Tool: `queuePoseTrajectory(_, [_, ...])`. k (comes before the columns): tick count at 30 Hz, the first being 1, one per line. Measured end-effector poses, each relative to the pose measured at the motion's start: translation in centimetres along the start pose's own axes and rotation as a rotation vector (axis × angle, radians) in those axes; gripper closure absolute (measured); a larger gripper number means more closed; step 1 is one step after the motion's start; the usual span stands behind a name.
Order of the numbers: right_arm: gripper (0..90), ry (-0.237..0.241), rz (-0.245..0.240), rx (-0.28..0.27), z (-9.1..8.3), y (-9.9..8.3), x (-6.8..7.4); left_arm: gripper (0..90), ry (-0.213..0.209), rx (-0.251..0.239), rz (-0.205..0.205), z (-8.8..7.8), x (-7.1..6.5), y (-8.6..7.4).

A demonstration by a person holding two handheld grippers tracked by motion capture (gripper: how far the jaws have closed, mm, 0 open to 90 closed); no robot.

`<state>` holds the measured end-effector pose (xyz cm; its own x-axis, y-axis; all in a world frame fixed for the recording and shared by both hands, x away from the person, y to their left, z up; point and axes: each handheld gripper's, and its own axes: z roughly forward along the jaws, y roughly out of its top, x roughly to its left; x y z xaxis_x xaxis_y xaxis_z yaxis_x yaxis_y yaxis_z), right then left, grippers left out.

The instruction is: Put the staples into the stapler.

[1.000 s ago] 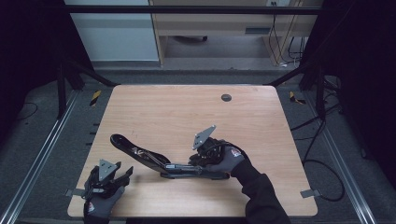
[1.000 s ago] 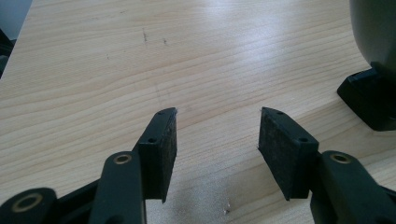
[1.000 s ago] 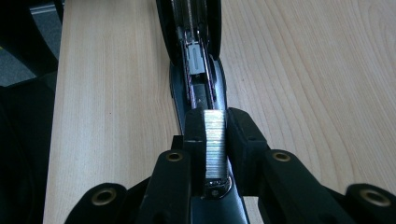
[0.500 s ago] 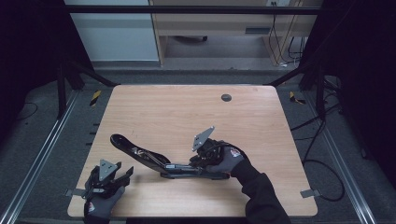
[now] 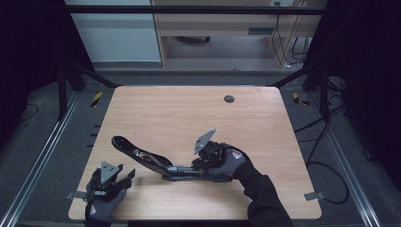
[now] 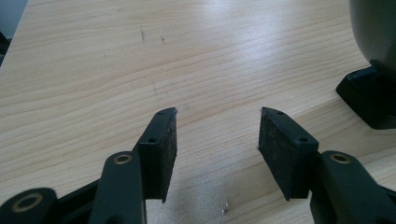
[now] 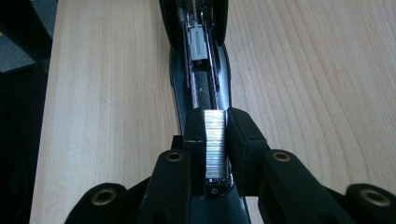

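Observation:
A black stapler [image 5: 150,161] lies swung open and flat near the table's front middle. Its metal staple channel [image 7: 198,60] runs away from my right gripper [image 7: 215,119]. That gripper is shut on a silvery strip of staples [image 7: 215,144], held directly over the near end of the channel. In the high view the right gripper [image 5: 201,164] sits at the stapler's right end. My left gripper [image 5: 124,176] rests at the front left, open with nothing between its pads [image 6: 161,144], just left of the stapler's dark end [image 6: 373,60].
The light wooden table [image 5: 189,118] has a small round dark grommet [image 5: 229,99] near its far edge. Metal frame rails run along both sides. Cables lie on the floor to the right.

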<state>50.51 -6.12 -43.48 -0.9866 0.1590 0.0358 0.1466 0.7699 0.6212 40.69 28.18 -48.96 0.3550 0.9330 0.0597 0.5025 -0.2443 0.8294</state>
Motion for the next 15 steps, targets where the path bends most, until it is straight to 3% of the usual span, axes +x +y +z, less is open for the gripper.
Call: queuePoseTrajectory(15, [78.1, -0.001, -0.014, 0.016, 0.39, -0.04, 0.01, 46.5, 0.001, -0.001, 0.0, 0.01, 0.01, -0.01])
